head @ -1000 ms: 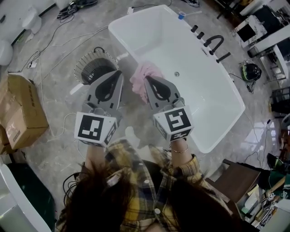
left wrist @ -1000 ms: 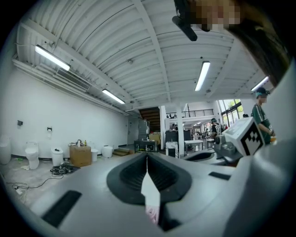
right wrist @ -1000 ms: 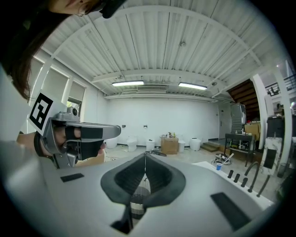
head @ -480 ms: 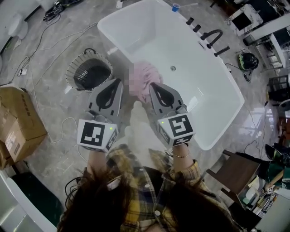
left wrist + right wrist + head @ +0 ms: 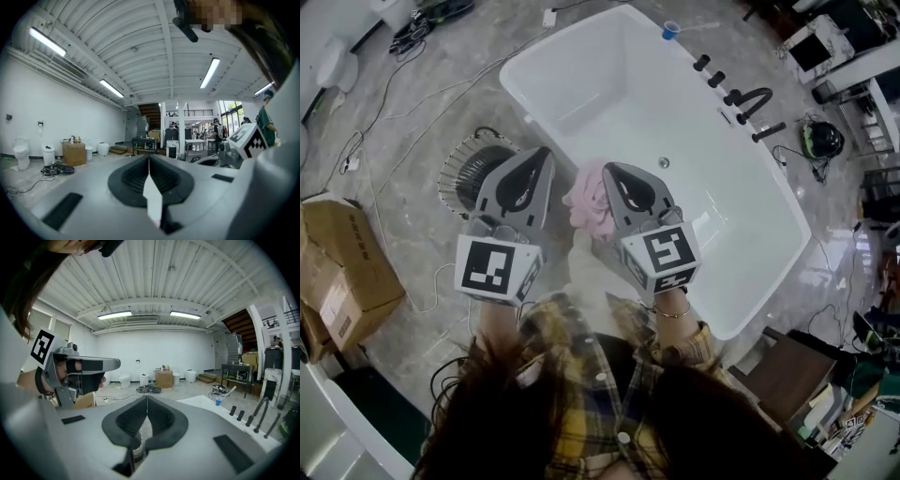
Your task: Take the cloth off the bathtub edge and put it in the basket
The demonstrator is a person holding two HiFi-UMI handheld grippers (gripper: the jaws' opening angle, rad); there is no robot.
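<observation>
Since the cloth [image 5: 589, 199] is a small pink bundle, crumpled and soft, I judge it light and limp; it should fold and sag wherever it is pinched, and it is unlikely to slip or break; a loose tail could drag on the bathtub [image 5: 619, 94] as it lifts. I would take it by the raised bunch at the top, where several folds stack up, not by a single thin edge; a pinch there ought to carry the whole piece. It sits on the tub's near edge, between my two tongs, just to the left of the right tongs [image 5: 607, 169] and close against their side; whether they touch it I cannot tell from the head view. The basket [image 5: 469, 169] stands on the floor under and to the left of the left tongs [image 5: 546, 150], partly covered by them.

Both pairs are clenched and empty; in the left gripper view the left tongs [image 5: 149, 158] meet along one closed seam with nothing between; in the right gripper view the right tongs [image 5: 146, 397] are likewise pressed together, holding nothing. Neither can take the cloth as they stand; one pair must spread wide enough to straddle that bunch.
</observation>
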